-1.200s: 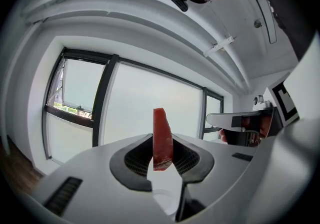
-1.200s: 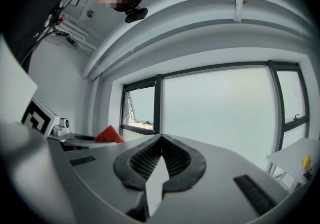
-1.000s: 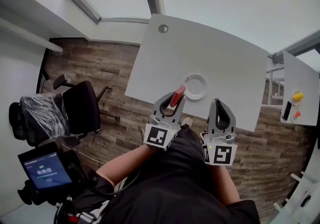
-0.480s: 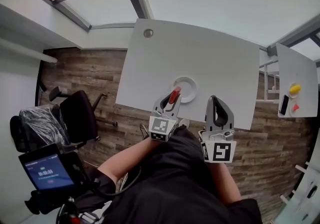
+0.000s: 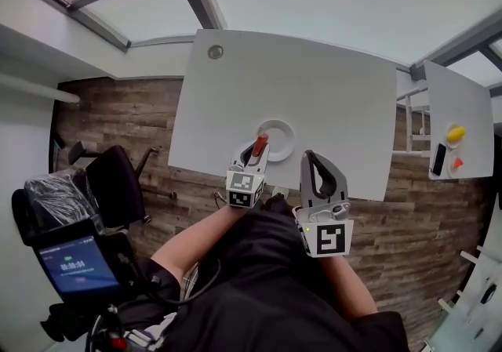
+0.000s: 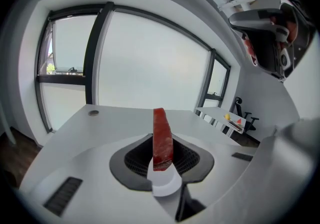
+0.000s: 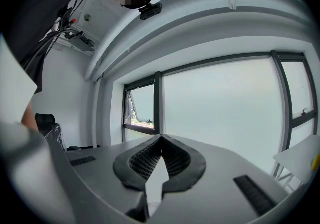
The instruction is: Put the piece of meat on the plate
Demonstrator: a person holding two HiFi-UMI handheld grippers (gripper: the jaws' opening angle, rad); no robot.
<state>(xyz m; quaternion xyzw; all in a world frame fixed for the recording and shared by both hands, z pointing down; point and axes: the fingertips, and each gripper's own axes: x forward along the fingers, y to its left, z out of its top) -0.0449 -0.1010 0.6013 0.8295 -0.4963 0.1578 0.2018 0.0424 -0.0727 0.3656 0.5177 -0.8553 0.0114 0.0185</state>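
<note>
A red slab of meat (image 5: 260,141) stands on end between the jaws of my left gripper (image 5: 256,148), which is shut on it. It hangs at the near left rim of the white plate (image 5: 287,130) on the white table (image 5: 329,92). In the left gripper view the meat (image 6: 162,138) rises upright between the dark ribbed pads (image 6: 136,159), with the tabletop beyond. My right gripper (image 5: 309,157) hovers at the table's near edge, right of the plate. Its jaws meet at the tips (image 7: 160,139) and hold nothing.
A round cable hole (image 5: 215,52) marks the table's far left corner. A second white table (image 5: 463,107) at the right carries a yellow object (image 5: 455,133), a phone (image 5: 438,159) and a small red thing (image 5: 457,162). A black office chair (image 5: 114,182) stands on the wooden floor to the left.
My left gripper has sunk and moved forward with the meat, from short of the plate to its near left rim. The right gripper has hardly shifted.
</note>
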